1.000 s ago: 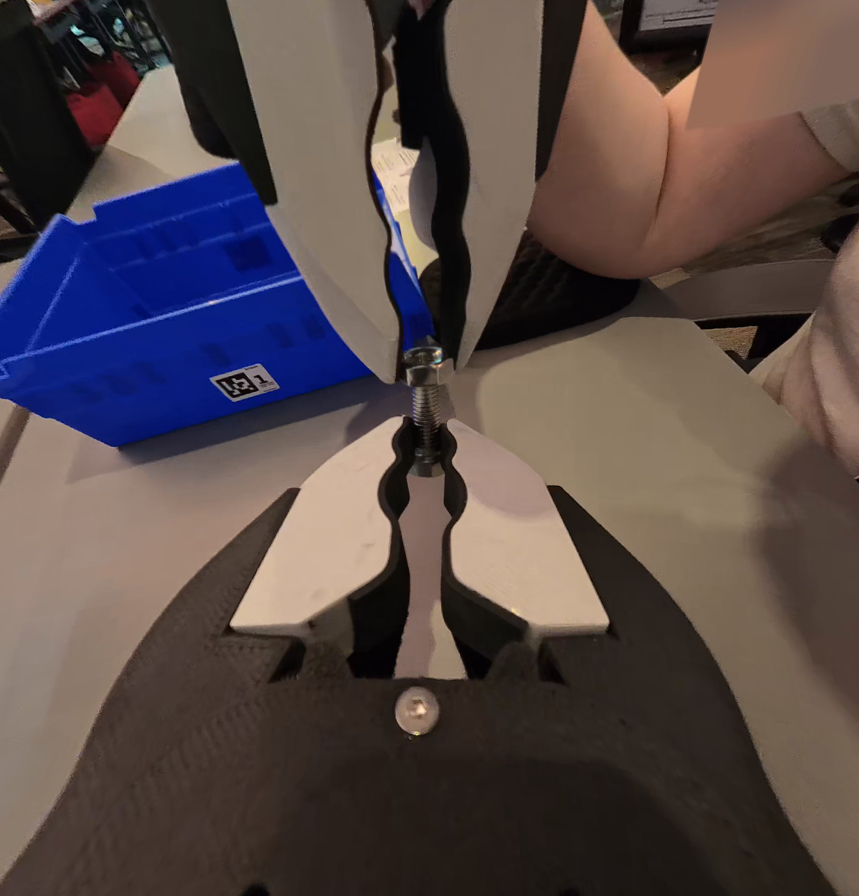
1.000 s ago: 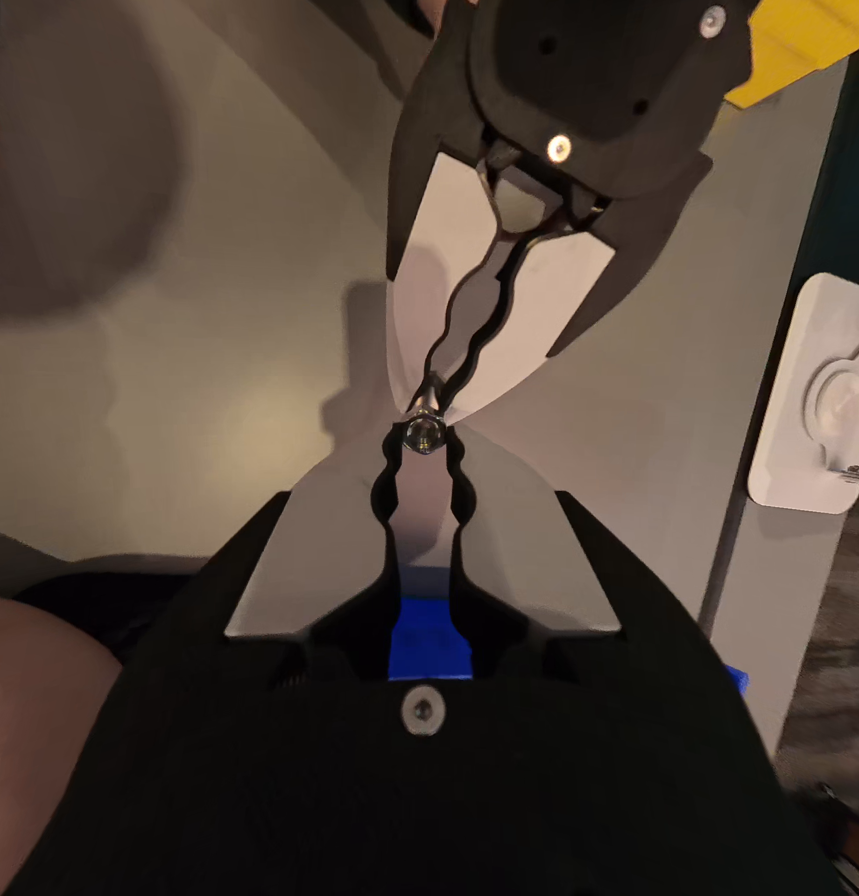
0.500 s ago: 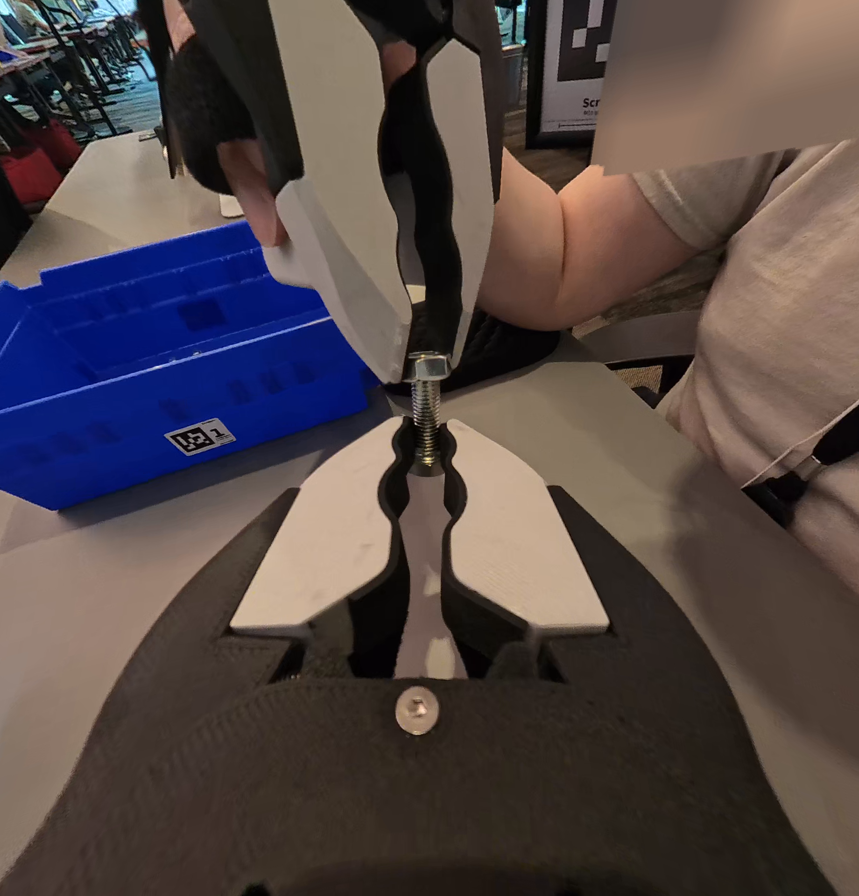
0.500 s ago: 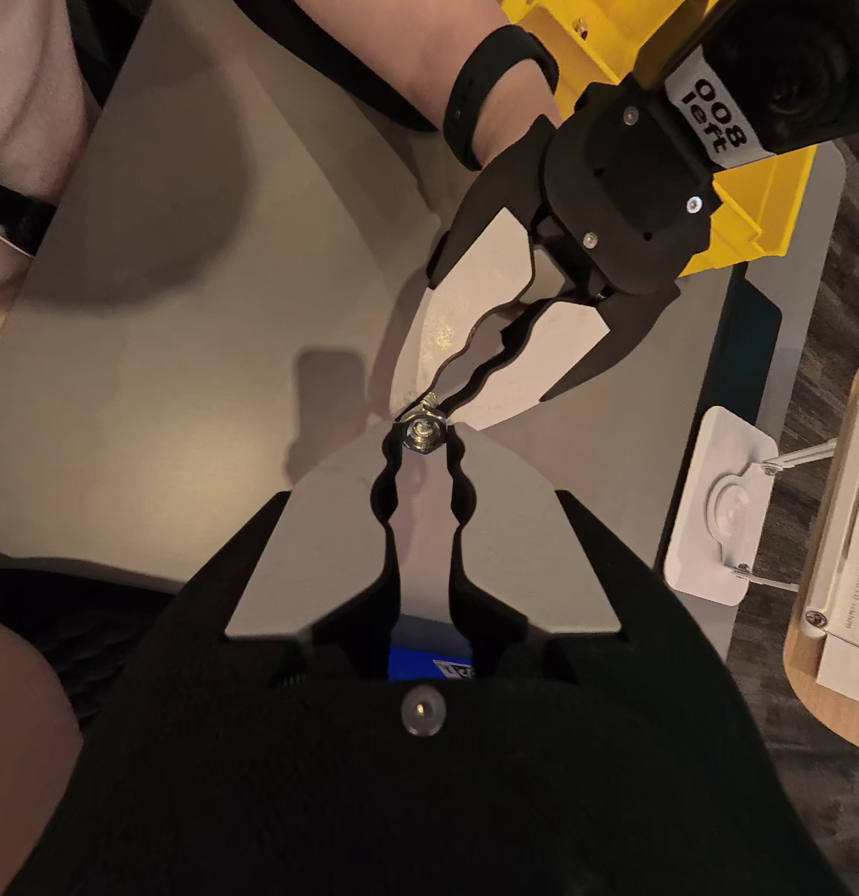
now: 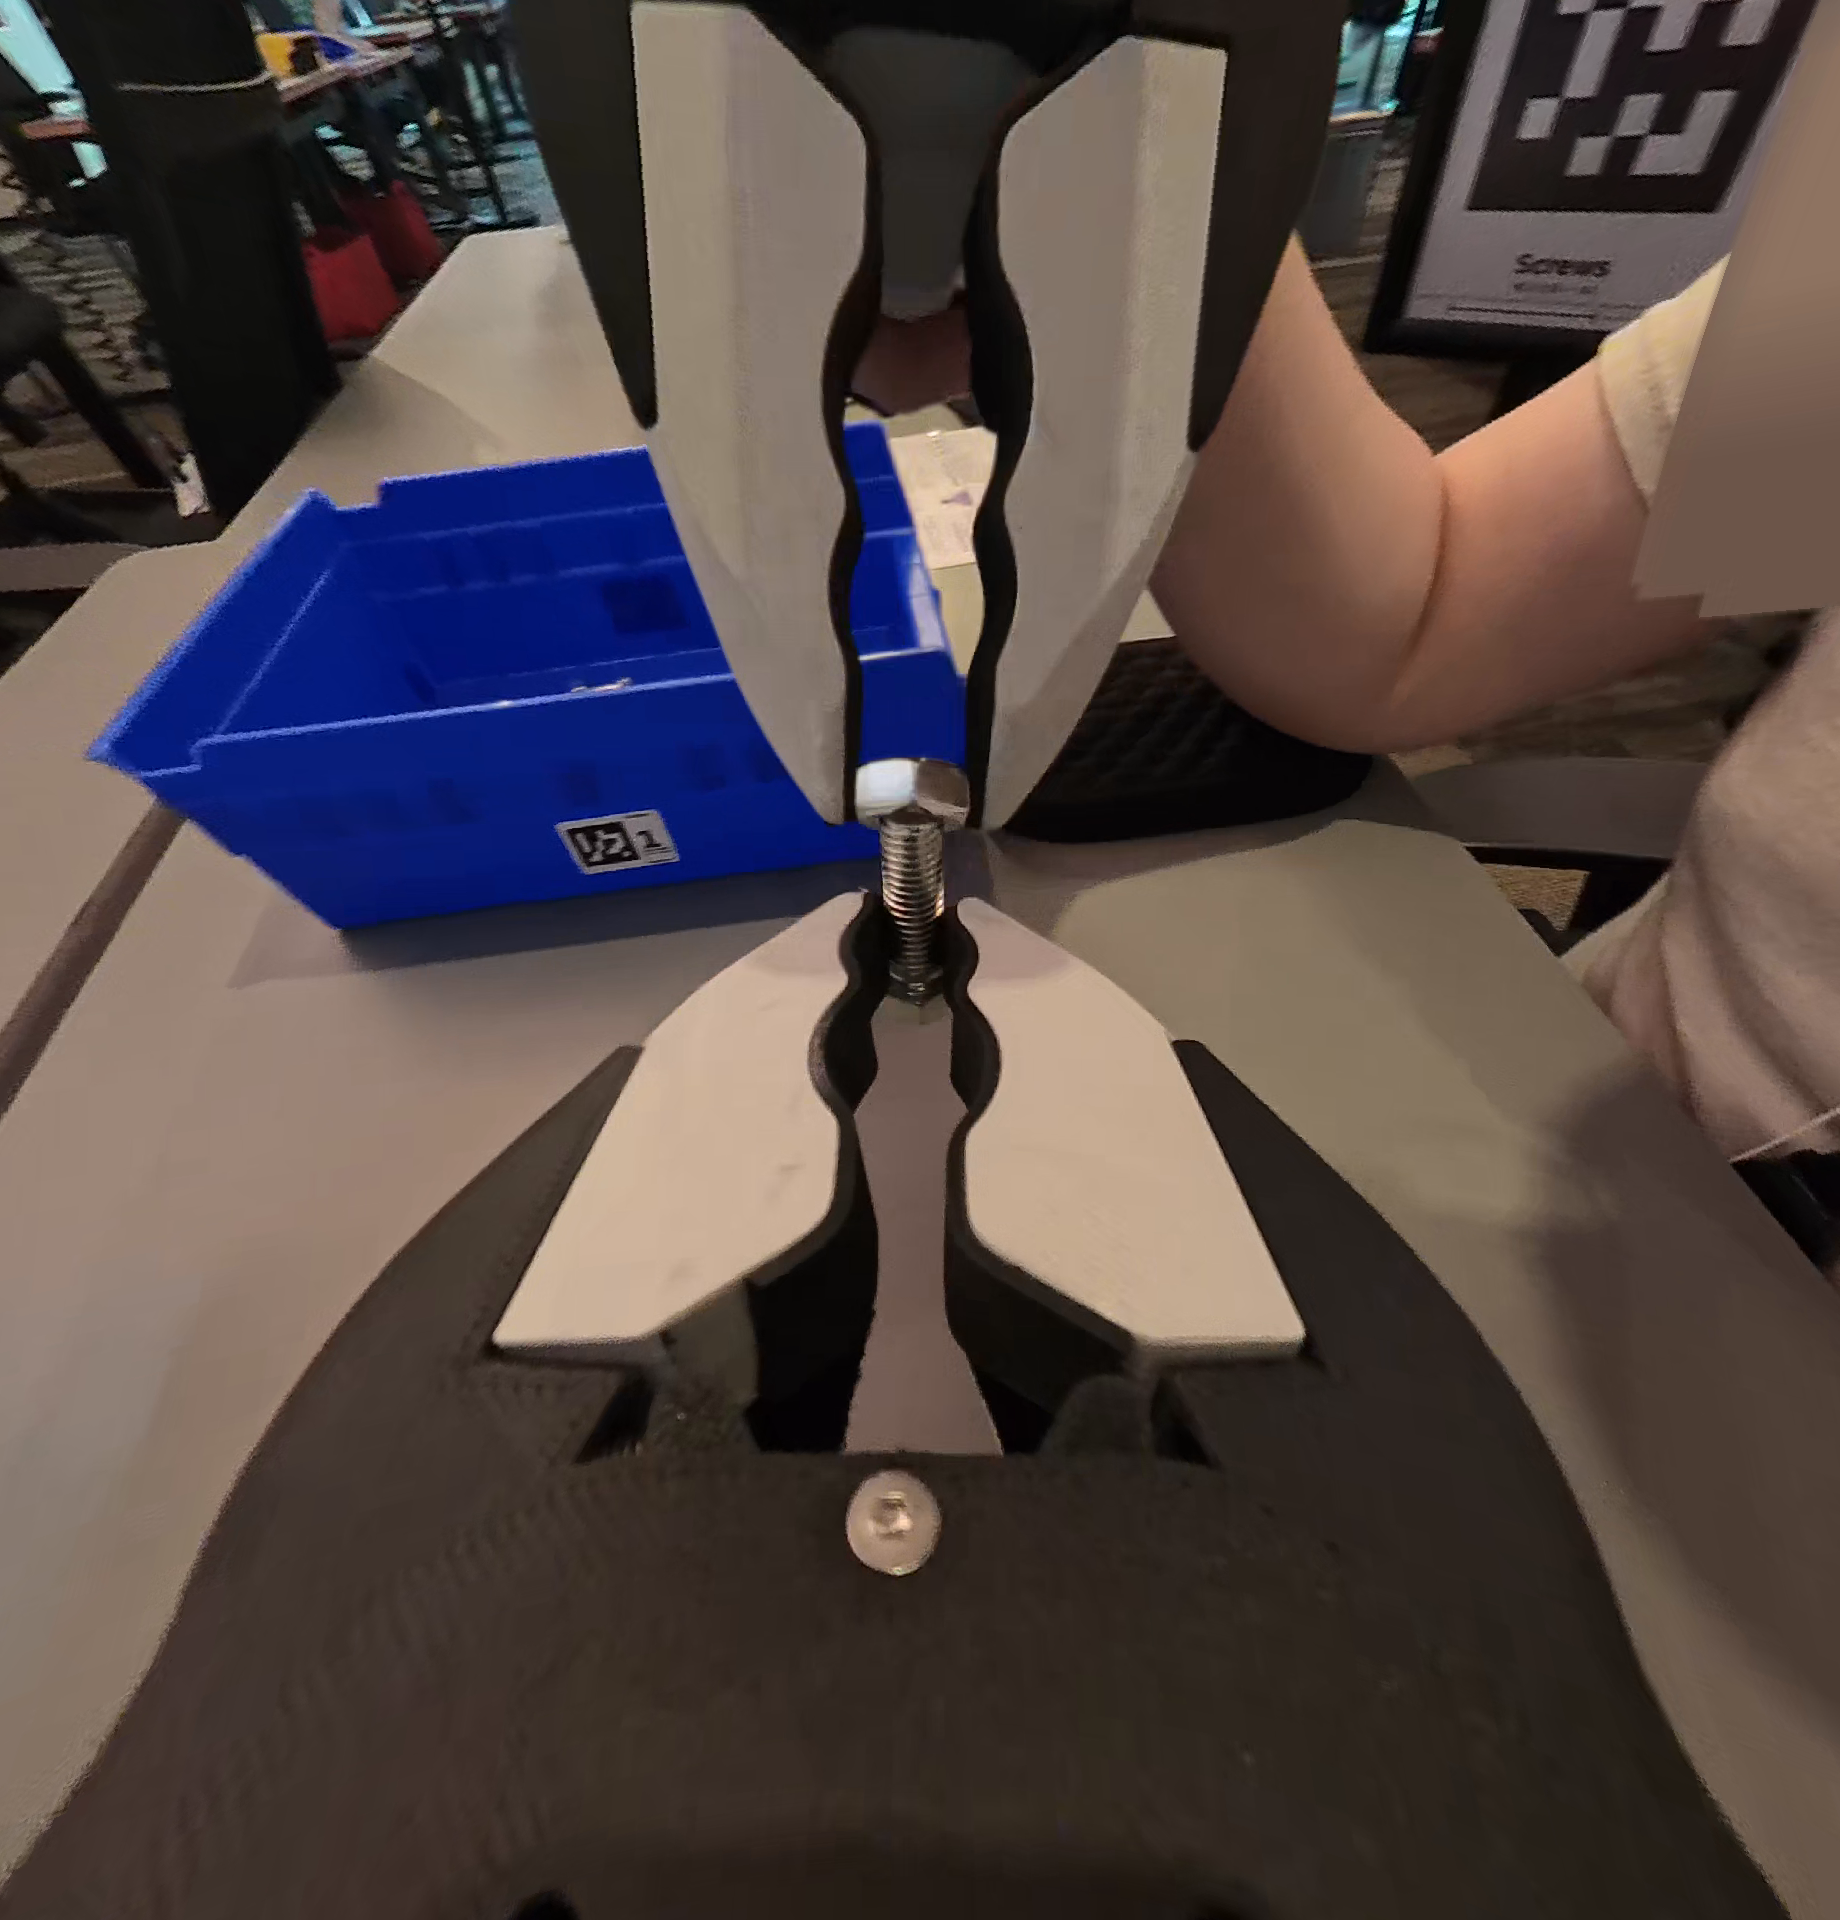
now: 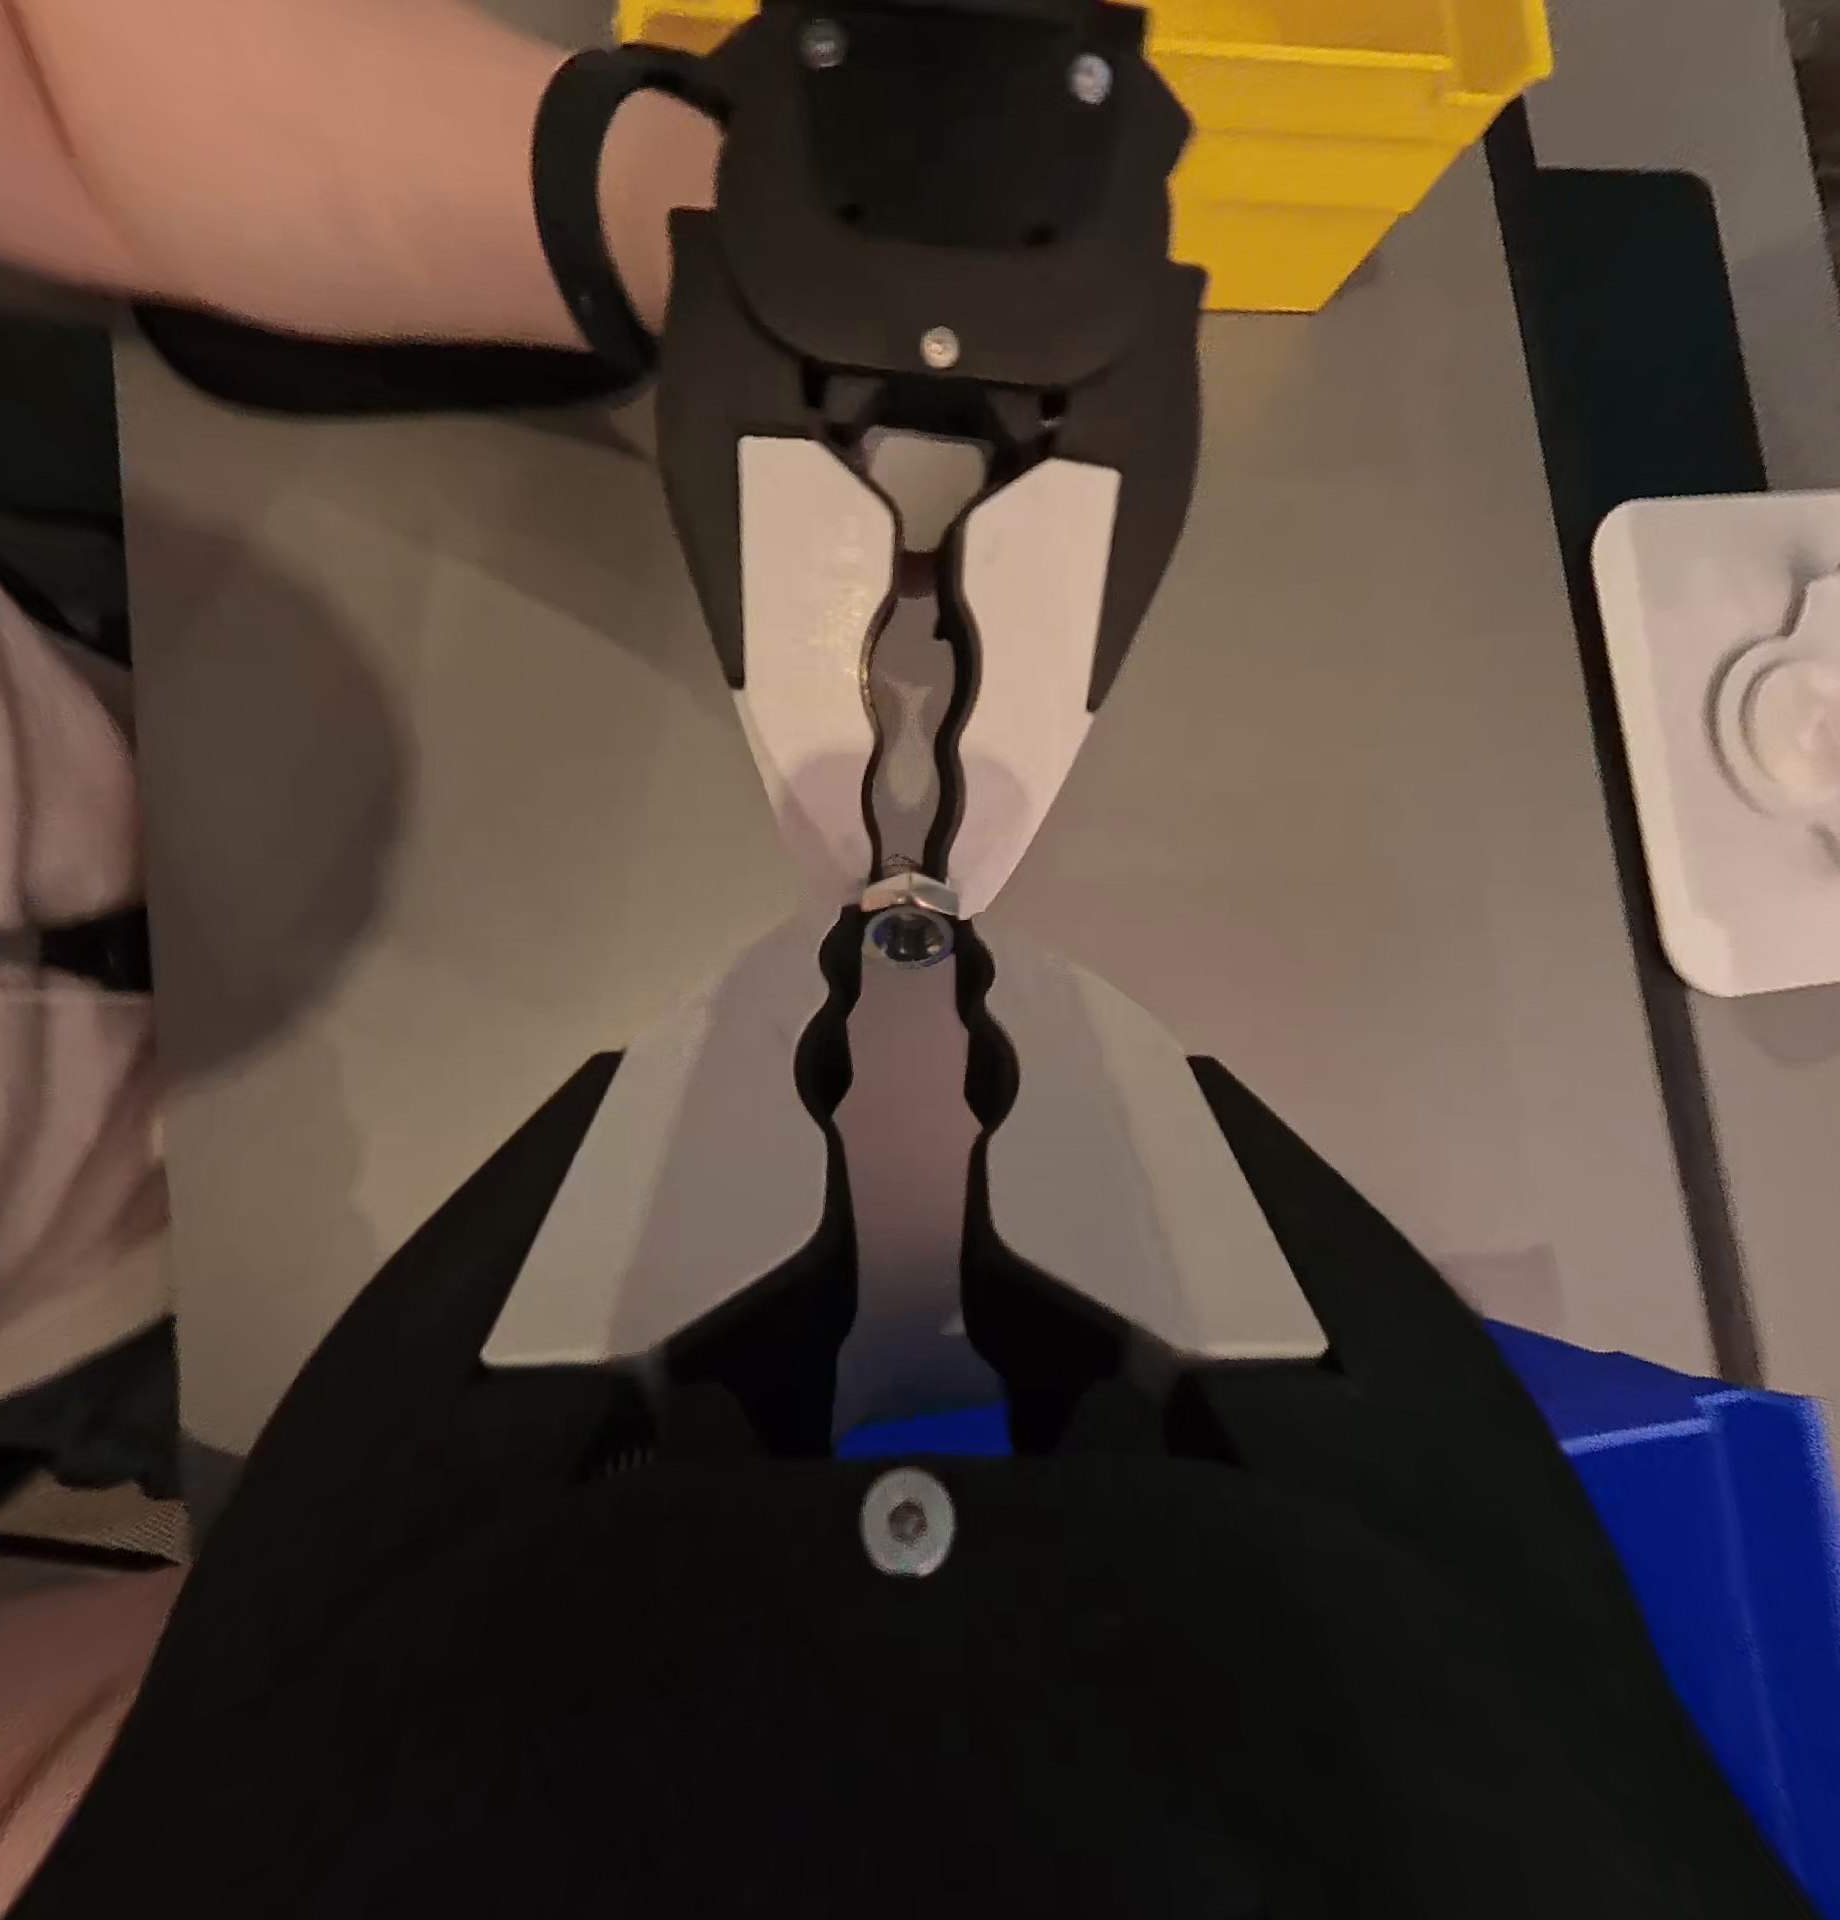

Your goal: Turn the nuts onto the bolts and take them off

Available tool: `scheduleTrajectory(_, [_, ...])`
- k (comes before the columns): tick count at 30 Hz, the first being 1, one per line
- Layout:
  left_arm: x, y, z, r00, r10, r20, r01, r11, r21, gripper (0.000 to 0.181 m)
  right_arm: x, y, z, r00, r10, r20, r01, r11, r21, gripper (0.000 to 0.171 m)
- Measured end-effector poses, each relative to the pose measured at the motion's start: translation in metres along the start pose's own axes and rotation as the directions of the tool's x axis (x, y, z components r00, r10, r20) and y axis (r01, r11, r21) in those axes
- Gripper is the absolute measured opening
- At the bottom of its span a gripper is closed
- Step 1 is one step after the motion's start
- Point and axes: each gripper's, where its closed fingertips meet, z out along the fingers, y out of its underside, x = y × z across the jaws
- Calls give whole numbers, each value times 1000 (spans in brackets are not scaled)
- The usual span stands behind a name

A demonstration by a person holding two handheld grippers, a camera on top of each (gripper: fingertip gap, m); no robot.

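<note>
A: Where is the bolt [image 5: 910, 914]?

B: Above the bench [image 5: 272, 1143], pinched by its head end in the left gripper [image 5: 911, 961] fingers, its long axis running straight along them to the right gripper [image 5: 914, 805].

A: And the nut [image 5: 914, 792]?

B: At the bolt's far end, pinched by the right fingers; both line up on one axis, so turning looks feasible.

Left gripper [image 5: 911, 961] grips bolt [image 5: 909, 904] (upright); right gripper [image 5: 911, 800] pinches nut [image 5: 911, 792].
</note>
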Motion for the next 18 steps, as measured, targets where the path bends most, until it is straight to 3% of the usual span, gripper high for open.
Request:
scheduleTrajectory(4, [-11,10,-4,996,29,85,-18,991,-129,9,7,4,8,995,94,35,-93,995,-25,18])
scheduleTrajectory(7, [-7,17,-3,997,34,76,-18,979,-202,9,4,9,12,999,-20,32,22,999,-49,18])
scheduleTrajectory(12, [-3,21,-1,999,-42,31,48,974,-223,9,4,12,15,973,-229,-28,226,971,-76,19])
scheduleTrajectory(18, [-19,18,-15,993,-55,101,74,978,-194,9,21,3,13,989,-141,-56,142,989,27,19])
